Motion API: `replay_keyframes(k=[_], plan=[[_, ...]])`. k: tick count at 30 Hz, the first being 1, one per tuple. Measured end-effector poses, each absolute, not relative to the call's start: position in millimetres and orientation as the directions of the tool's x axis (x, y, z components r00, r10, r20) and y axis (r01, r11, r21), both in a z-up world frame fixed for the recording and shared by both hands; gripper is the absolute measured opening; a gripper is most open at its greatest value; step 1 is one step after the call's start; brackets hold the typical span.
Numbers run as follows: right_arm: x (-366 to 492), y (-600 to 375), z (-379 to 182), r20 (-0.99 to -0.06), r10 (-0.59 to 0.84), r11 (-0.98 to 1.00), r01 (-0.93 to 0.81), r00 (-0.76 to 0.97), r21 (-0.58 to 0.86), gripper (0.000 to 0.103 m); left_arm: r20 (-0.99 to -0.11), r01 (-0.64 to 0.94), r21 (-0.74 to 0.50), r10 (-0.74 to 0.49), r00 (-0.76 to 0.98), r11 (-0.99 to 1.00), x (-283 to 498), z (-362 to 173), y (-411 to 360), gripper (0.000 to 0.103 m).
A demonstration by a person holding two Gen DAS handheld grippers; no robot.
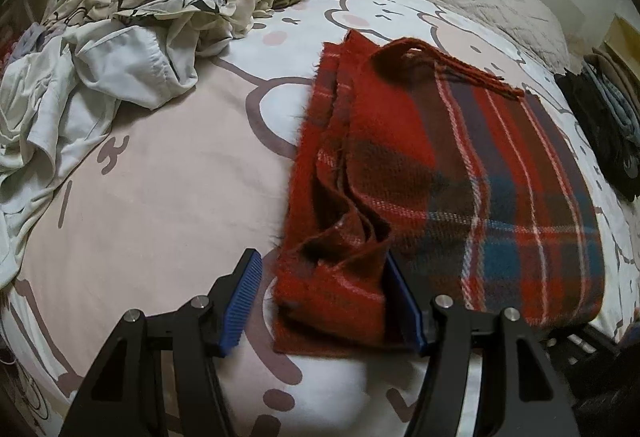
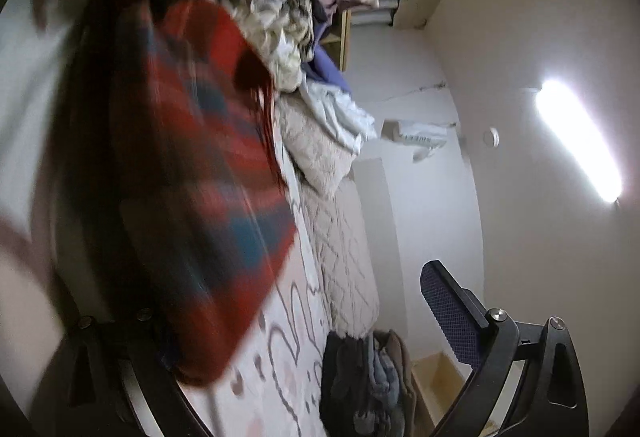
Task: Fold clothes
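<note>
One plaid scarf (image 1: 440, 173), red with blue checks, lies folded on the cartoon-print bedsheet (image 1: 160, 177), fringe (image 1: 472, 69) at the far end, unfolded clothes pile (image 1: 140, 9) well apart at upper left. Left gripper (image 1: 324, 301) part open, straddling the near corner; one blue pad sits against the cloth, the other apart, so no real pinch. Right gripper (image 2: 280, 317) wide open, rolled sideways, holding nothing; scarf blurred beside it. Woolly, soft, floppy, light, layers likely slide over each other, not fragile. Best hold probably the stacked near edge, all layers together, second grip on opposite corner. Dark folded stack (image 2: 360, 377) near bed edge.
</note>
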State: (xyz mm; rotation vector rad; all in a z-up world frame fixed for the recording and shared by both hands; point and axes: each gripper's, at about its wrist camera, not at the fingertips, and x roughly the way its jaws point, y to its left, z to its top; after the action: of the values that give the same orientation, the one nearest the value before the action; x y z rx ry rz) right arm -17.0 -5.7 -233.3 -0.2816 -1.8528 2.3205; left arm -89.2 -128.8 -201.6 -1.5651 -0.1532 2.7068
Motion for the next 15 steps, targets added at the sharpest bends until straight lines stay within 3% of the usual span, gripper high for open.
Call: replay_keyframes(k=[2, 11, 15], plan=[[-11, 13, -230, -0.096, 0.208, -0.256, 0.041, -0.973, -0.966, 0.1, -0.863, 0.025, -0.085, 0.061, -0.502, -0.996, -90, -203, -126, 0.071], [-9, 16, -195, -0.276, 0.117, -0.428, 0.202, -0.954, -0.881, 0.1, -0.85, 0.061, -0.084, 0.04, -0.526, -0.995, -83, -193, -131, 0.071], [16, 19, -172, -0.444, 0.013, -0.516, 0.374, -0.896, -0.771, 0.1, -0.845, 0.05, -0.035, 0.003, -0.534, -0.998, -73, -183, -145, 0.071]])
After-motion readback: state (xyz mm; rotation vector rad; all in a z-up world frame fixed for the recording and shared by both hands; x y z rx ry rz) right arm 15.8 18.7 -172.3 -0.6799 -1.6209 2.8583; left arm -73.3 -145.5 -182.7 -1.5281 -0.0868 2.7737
